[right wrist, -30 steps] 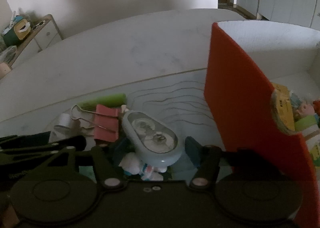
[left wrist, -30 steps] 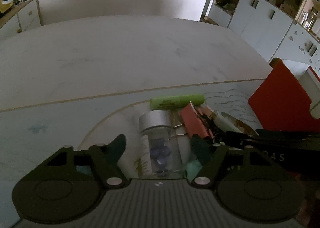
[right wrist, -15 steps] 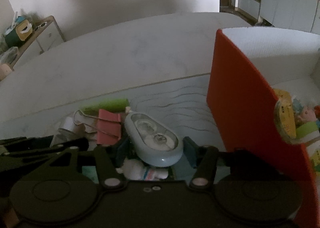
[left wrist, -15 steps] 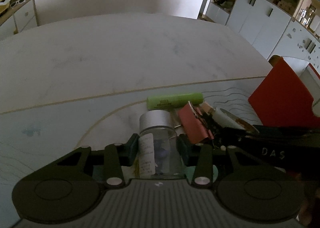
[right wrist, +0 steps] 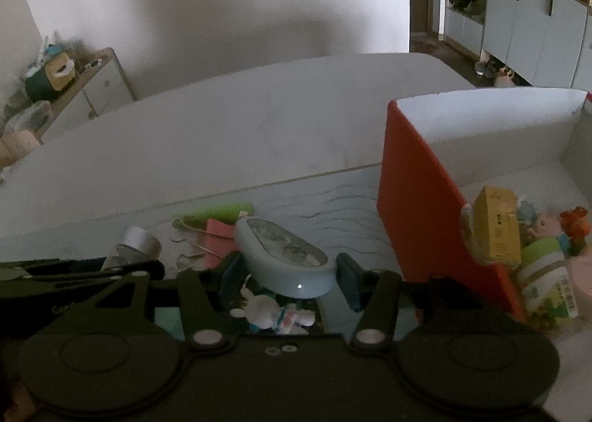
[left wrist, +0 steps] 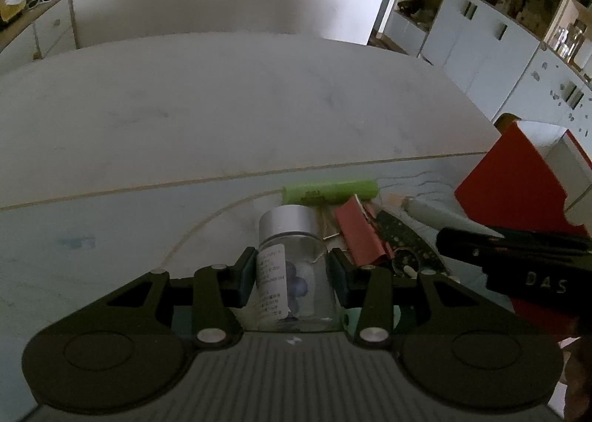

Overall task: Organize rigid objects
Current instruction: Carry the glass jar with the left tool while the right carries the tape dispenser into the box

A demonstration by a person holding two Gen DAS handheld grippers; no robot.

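On my far left the table (left wrist: 222, 118) is bare, so nothing is sorted there. My left gripper (left wrist: 292, 274) is clamped on the small glass bottle (left wrist: 292, 259) with the silver cap; both pads press on its sides, and it seems to stand near the table edge, not yet carried anywhere.

Just behind the bottle lies the green tube (left wrist: 329, 190), and to its right the pink binder clip (left wrist: 360, 233). Both are loose on the table, so I judge they are left to do.

Further right, my right gripper (right wrist: 288, 279) holds the pale blue oval case (right wrist: 283, 253) between its fingers. The left pad touches it; whether the right pad touches I cannot tell for sure, but the case sits tilted and appears lifted off the pile. Under it lies a small white rabbit figure (right wrist: 264, 309), also loose.

At the far right stands the red box (right wrist: 418, 200), open on top. Inside it are already a yellow carton (right wrist: 497, 225), a green-and-white jar (right wrist: 547, 274) and some small toys (right wrist: 569, 227). So part of the work looks done, and I think two things in my fingers and about three on the table remain.
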